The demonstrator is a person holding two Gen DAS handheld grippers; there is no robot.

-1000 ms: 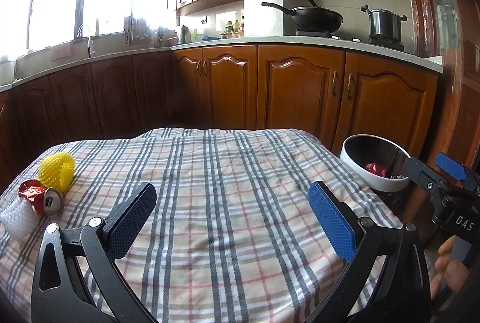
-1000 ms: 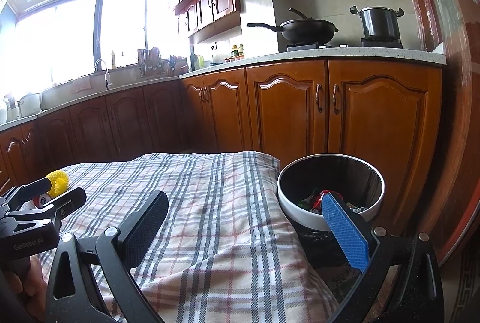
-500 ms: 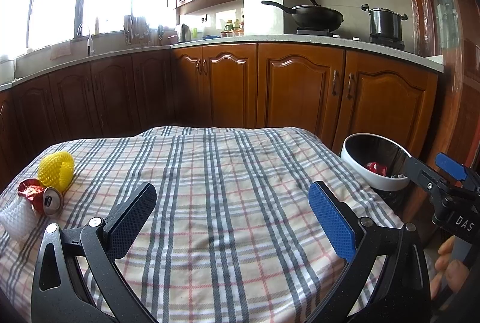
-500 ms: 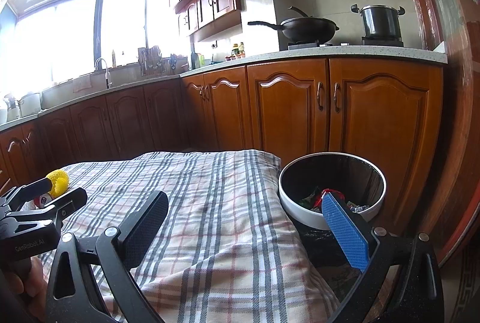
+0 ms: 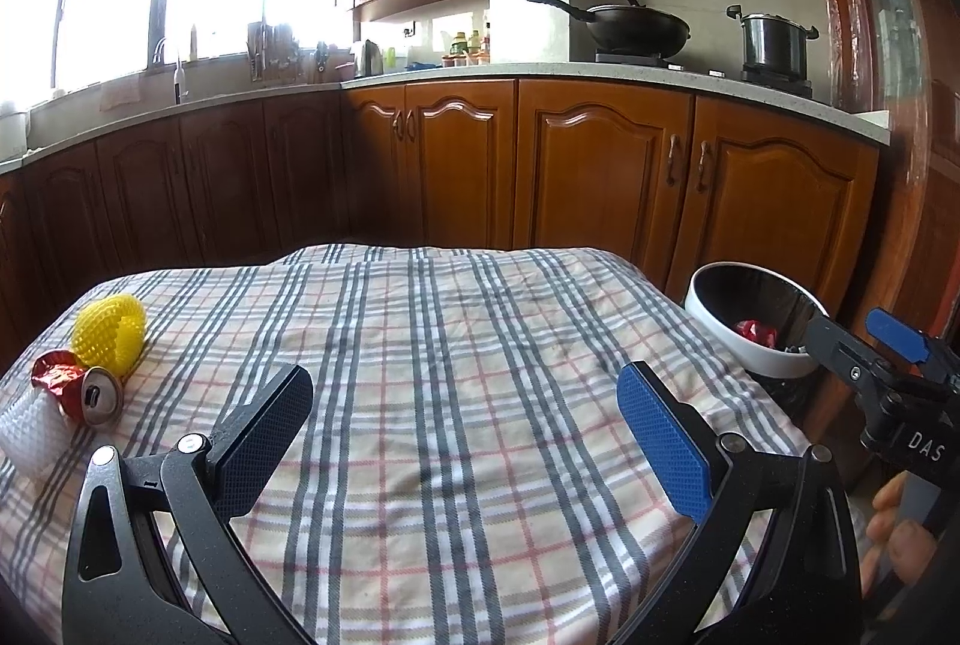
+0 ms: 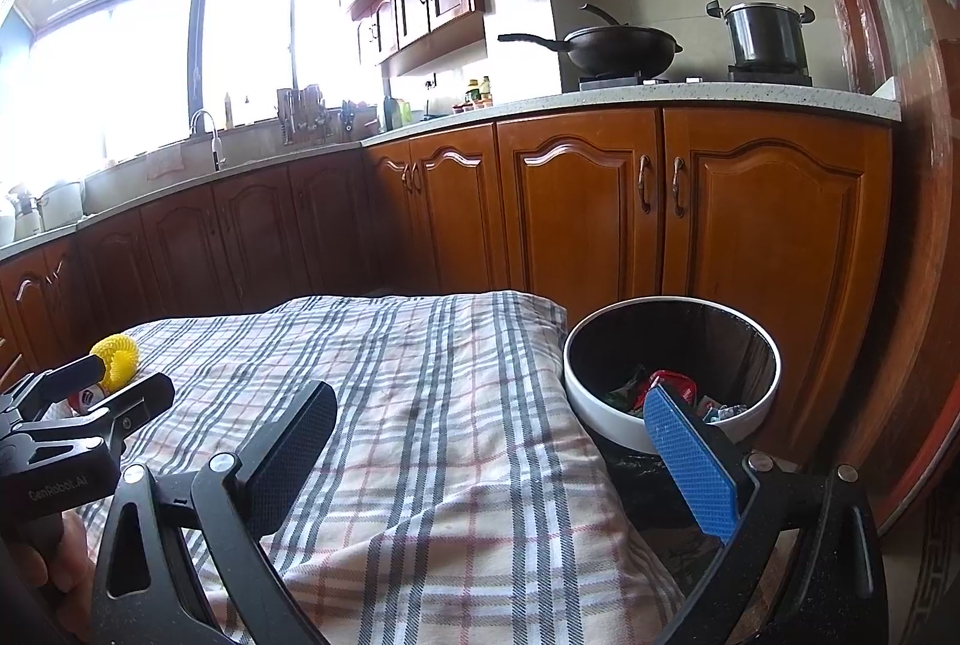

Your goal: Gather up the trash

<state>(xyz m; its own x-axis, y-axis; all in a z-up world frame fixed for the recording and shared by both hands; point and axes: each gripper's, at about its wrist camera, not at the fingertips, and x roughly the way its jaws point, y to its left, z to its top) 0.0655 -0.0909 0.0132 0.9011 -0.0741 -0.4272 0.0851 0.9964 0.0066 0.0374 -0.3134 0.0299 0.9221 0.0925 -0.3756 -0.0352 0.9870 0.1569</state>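
Observation:
On the plaid tablecloth (image 5: 456, 405), at its left edge, lie a yellow foam net (image 5: 111, 330), a crushed red can (image 5: 84, 393) and a white foam sleeve (image 5: 27, 432). My left gripper (image 5: 462, 405) hovers open over the cloth, right of that trash, nothing between its fingers. A white-rimmed bin (image 5: 750, 327) with wrappers inside stands off the table's right side. In the right wrist view the bin (image 6: 672, 363) is close, and my right gripper (image 6: 486, 435) is open over the table's right edge beside it. The yellow net (image 6: 117, 354) shows far left there.
Wooden kitchen cabinets (image 5: 600, 177) run behind the table, with a wok (image 5: 630, 24) and a pot (image 5: 774, 42) on the counter. A person's hand (image 5: 900, 531) holds the right gripper at the lower right. A dark wooden door frame (image 6: 924, 225) stands right of the bin.

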